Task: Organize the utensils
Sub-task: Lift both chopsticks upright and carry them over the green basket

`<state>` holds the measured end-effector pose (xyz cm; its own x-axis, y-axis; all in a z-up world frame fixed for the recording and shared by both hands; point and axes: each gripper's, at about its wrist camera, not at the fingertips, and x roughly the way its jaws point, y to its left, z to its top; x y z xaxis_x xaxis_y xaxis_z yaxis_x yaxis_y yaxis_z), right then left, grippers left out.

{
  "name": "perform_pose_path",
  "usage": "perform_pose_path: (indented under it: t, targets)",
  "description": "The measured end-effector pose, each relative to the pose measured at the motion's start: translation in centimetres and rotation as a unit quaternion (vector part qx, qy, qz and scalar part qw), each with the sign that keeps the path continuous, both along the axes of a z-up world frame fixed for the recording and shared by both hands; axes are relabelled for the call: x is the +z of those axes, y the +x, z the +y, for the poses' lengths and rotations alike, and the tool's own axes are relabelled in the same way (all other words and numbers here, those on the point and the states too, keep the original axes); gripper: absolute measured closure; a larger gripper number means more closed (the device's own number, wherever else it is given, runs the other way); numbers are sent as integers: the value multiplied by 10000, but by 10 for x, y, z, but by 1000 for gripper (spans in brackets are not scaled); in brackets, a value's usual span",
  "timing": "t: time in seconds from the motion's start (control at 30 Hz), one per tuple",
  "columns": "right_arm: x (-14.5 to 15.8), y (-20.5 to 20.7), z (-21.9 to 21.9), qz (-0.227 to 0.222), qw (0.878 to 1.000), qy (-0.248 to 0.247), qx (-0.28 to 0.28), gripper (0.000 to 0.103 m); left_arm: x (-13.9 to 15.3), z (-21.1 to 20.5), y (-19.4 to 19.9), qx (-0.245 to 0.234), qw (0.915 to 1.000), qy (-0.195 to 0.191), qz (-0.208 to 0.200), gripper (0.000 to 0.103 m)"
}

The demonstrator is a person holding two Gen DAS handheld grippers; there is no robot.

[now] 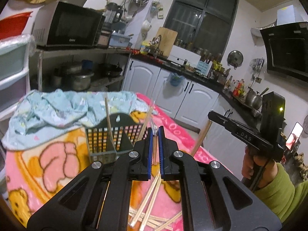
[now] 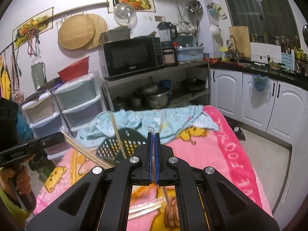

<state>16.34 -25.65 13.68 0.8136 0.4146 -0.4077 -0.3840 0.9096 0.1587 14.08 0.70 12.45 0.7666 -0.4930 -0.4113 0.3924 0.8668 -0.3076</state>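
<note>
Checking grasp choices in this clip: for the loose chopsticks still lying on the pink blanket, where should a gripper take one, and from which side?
Take a loose chopstick near its middle, coming down from above with the jaws across its width. The sticks lie flat on the soft pink blanket and cross each other in a pile, so probably pick a top one whose shaft is clear of its neighbours.

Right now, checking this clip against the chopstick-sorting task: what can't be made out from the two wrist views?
- Left wrist view: the pile of loose chopsticks is mostly covered by the left gripper body; no count possible.
- Right wrist view: chopsticks inside the right gripper are blurred.
- Both views: the black basket interior is hidden behind its mesh wall and the grippers.
</note>
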Motion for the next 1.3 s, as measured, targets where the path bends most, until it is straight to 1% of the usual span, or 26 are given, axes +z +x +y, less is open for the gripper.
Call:
perform_pose_path:
  t: [0.17,0.37,0.67,0.83,1.0,1.3]
  targets:
    - [26,4,7,-251,9996,130,92,101,25,1,3,24,9996,36,-291,100]
    - [56,12,15,-495,9983,237,189,101,47,5,12,104,9989,104,-451,100]
    - [90,33,24,-764,9959,449,207,101,62,20,20,281,9981,192,-513,100]
    - [95,48,32,-779,9955,517,183,101,62,28,25,413,9975,266,-513,100]
    - [91,64,40,-673,9960,568,124,101,56,31,33,461,9973,322,-471,100]
    - [79,82,53,-626,9963,575,93,101,33,29,50,451,9977,413,-295,100]
